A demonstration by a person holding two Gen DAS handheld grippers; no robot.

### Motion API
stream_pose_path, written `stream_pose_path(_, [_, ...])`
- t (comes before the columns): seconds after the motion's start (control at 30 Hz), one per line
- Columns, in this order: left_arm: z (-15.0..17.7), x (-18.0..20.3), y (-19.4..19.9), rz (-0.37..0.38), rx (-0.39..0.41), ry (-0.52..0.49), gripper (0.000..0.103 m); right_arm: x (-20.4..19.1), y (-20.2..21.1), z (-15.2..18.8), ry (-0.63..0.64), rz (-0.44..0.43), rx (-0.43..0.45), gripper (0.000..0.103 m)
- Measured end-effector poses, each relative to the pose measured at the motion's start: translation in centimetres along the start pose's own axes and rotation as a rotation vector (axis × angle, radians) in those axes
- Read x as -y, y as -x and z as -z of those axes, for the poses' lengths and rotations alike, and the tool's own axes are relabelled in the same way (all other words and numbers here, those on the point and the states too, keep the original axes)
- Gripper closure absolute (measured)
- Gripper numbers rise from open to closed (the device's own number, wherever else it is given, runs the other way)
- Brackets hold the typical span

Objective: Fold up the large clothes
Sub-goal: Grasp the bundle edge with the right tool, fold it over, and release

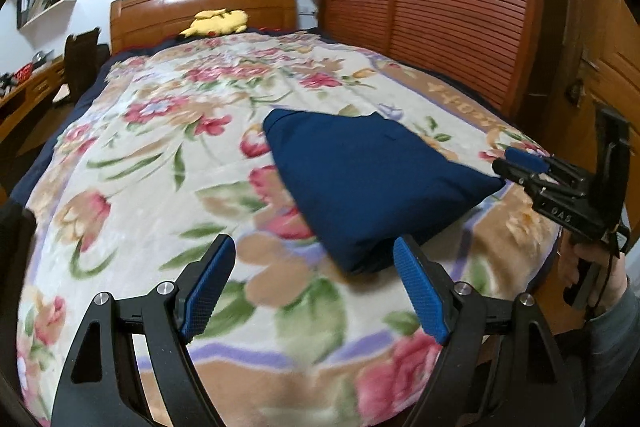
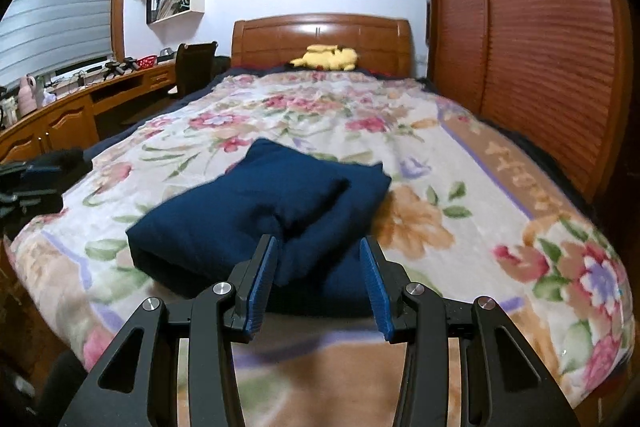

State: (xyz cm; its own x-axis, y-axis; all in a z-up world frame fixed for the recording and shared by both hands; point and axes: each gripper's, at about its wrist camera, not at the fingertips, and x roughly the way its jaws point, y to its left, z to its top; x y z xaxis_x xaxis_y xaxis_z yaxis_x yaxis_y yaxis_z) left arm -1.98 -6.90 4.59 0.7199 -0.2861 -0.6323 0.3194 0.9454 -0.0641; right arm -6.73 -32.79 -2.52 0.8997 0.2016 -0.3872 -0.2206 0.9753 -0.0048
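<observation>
A navy garment (image 2: 260, 211) is seen folded into a thick bundle on the floral blanket (image 2: 460, 187) of the bed, toward its near end. The left gripper (image 1: 316, 291) is held with jaws spread wide and empty, just before the bundle's near corner; contact with the fabric cannot be judged. The right gripper (image 2: 318, 283) is held parted and empty at the bundle's near edge. In the left wrist view the right gripper (image 1: 516, 163) is seen at the bundle's right corner. A yellow plush toy (image 2: 328, 57) is noted far off, by the wooden headboard (image 2: 320, 35)
</observation>
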Motion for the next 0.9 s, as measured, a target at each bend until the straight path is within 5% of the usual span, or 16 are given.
stream_pose_path(0.23, [2.2,-2.2,0.5,-0.027,0.001,0.012,0.021,-3.5,-1.8,-0.5,0.044,-0.060,0.006,0.051])
stream_pose_path(0.4, [3.3,-3.3,0.6,-0.037,0.001,0.018,0.021,-4.4,-4.1,-0.3,0.060,-0.025,-0.039,0.043])
stream_pose_path(0.67, [4.0,-3.9,0.5,-0.029,-0.005,0.022,0.021,-3.2,-7.0,0.1,0.034,-0.011,-0.143,0.033])
stream_pose_path(0.9, [4.1,-3.8,0.8,-0.021,0.004,0.016,0.020,-2.1,-8.9,-0.1,-0.035,-0.087,-0.216,0.032])
